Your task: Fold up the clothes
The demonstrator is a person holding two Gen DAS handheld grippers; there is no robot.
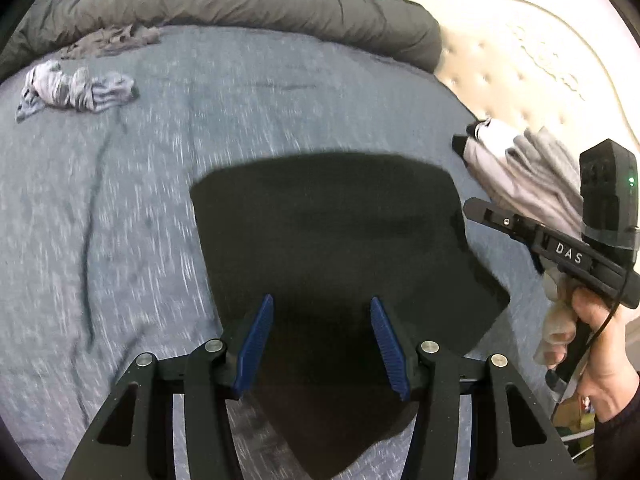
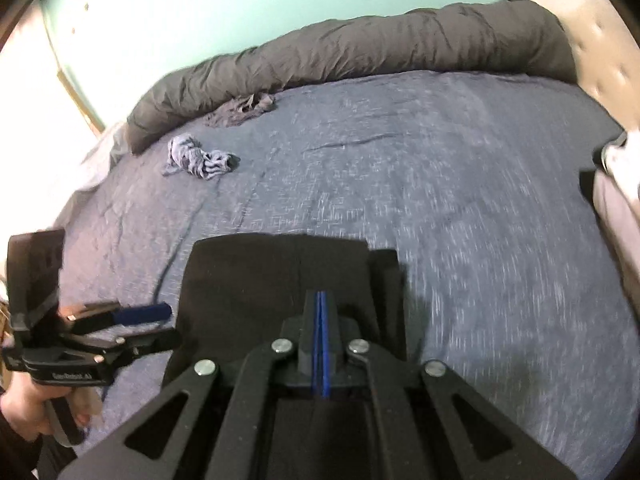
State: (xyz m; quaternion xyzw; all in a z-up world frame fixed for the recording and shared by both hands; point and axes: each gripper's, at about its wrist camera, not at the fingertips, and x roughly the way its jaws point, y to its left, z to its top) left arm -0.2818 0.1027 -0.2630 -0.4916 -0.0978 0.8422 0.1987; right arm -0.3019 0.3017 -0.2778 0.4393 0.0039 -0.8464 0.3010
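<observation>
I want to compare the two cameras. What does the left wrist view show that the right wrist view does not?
Only the left wrist view: the left hand-held gripper with blue pads apart over the black garment, and most of the light grey clothes by the headboard.

Only the right wrist view: the right hand-held gripper with pads pressed together.

Both: the black garment, the blue-grey bedspread, the crumpled grey garment and the dark rolled duvet.

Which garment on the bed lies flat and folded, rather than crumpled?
The black garment directly under both claws: it lies flat with straight edges. The striped grey one and the dark grey one near the rolled duvet are crumpled heaps.
</observation>
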